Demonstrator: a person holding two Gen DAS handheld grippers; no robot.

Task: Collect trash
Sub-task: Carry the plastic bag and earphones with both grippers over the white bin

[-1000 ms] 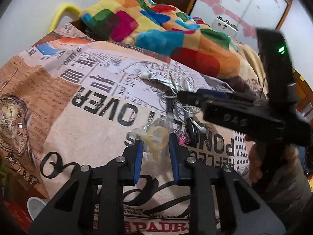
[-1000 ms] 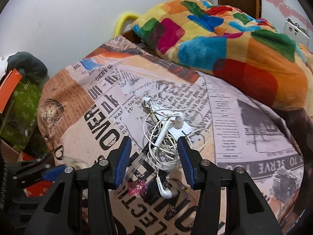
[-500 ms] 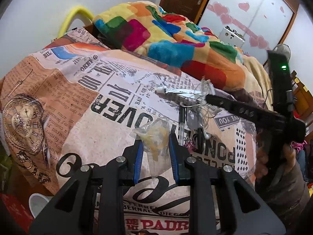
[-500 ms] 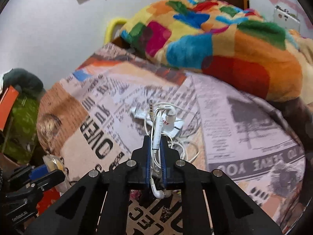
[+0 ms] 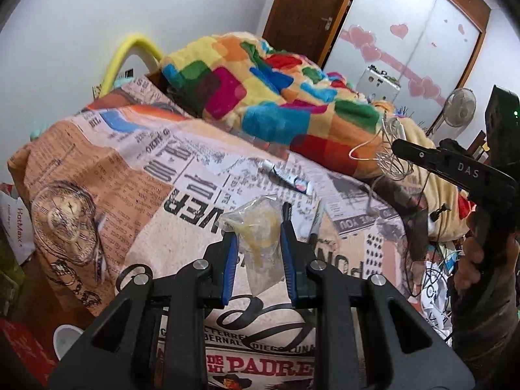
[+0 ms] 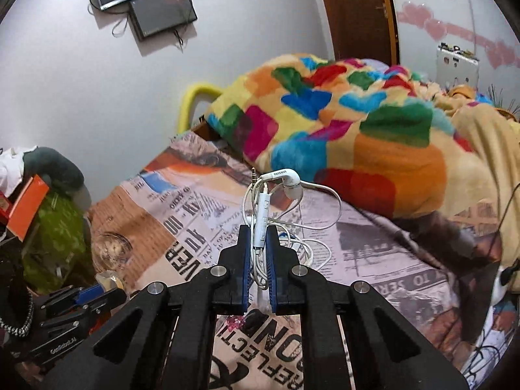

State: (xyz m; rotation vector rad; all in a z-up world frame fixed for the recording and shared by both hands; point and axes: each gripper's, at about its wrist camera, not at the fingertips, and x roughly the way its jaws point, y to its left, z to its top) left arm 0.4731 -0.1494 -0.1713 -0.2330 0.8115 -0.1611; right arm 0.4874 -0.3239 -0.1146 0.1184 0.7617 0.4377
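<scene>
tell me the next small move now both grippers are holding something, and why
Probably carry both loads away toward wherever the trash goes; no bin shows in either view. The left gripper is shut on the clear plastic bag, the right gripper on the white earphones, whose cord dangles off the bedspread, so lift clear first.

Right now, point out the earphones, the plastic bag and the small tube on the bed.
earphones [image 6: 262, 224], right wrist view, on the white inline remote.
plastic bag [image 5: 260, 230], left wrist view, on its yellowish middle.
small tube [image 5: 286, 178], left wrist view, on its mid-body.
</scene>
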